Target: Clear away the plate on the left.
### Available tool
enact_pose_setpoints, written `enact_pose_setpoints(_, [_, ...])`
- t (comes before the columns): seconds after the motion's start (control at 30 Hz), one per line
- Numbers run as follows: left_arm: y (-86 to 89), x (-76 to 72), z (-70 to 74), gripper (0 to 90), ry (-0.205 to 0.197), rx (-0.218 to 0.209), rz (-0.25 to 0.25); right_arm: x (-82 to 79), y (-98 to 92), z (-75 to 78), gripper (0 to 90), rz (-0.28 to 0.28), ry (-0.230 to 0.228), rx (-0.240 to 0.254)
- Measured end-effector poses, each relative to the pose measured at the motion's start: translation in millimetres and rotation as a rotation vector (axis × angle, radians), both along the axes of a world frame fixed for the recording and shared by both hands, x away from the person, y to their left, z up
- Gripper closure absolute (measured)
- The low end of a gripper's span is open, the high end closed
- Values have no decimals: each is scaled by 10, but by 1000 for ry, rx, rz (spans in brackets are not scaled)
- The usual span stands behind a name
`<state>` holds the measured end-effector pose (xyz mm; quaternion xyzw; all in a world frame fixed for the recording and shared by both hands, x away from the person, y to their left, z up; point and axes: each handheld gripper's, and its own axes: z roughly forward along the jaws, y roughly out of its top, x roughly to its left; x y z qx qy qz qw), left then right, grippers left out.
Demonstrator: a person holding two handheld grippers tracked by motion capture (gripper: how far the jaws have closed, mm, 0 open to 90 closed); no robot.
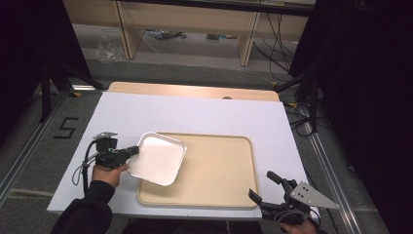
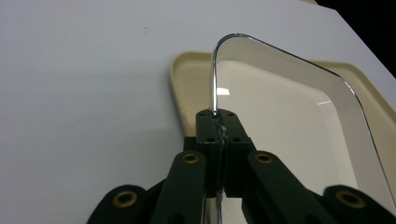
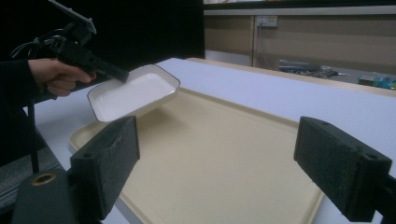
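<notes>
Nearest to me, my right gripper (image 1: 265, 186) hangs idle at the near right corner of the worktop (image 1: 204, 109), jaws spread wide with nothing between them; its own view shows both black pads (image 3: 106, 154) well apart, looking across the bare floor of the beige tray (image 1: 219, 168). Further in, my left gripper (image 1: 132, 151) has its jaws pressed together on the rim of the white dish (image 1: 158, 158), pinching that thin metal-edged lip at one side only. The left gripper view confirms the rim running straight up from between the closed pads (image 2: 215, 122). The dish is off the tray, tilted, hanging over the tray's near left part, its far edge lower than the gripped edge as seen from the right gripper view (image 3: 128, 95). Judgement: an edge pinch on a shallow dish is prone to pivoting, so I should keep the squeeze firm, level the wrist, and lower slowly until the base sits flat inside the tray's raised lip before releasing. The right gripper can steady the opposite rim if the dish swings. Beyond the tray, the white worktop lies bare.
</notes>
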<state>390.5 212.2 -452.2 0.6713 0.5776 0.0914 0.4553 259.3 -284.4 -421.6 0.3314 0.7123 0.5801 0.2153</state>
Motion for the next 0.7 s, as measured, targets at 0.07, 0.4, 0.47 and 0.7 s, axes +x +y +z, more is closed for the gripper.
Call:
enact_pose_setpoints(0.07, [-94, 8, -13, 881, 7, 15, -24, 2, 2, -2, 152, -1, -1, 3])
enact_pose_setpoints(0.4, [-349, 58, -71, 881, 33, 50, -101, -4, -1, 1, 151, -1, 7, 1])
enact_pose_setpoints(0.47, [-395, 66, -81, 881, 35, 45, -100, -2, -3, 0, 151, -2, 3, -3])
enact_pose_setpoints(0.7, [-563, 99, -131, 881, 46, 69, -142, 5, -2, -10, 151, -10, -21, 17])
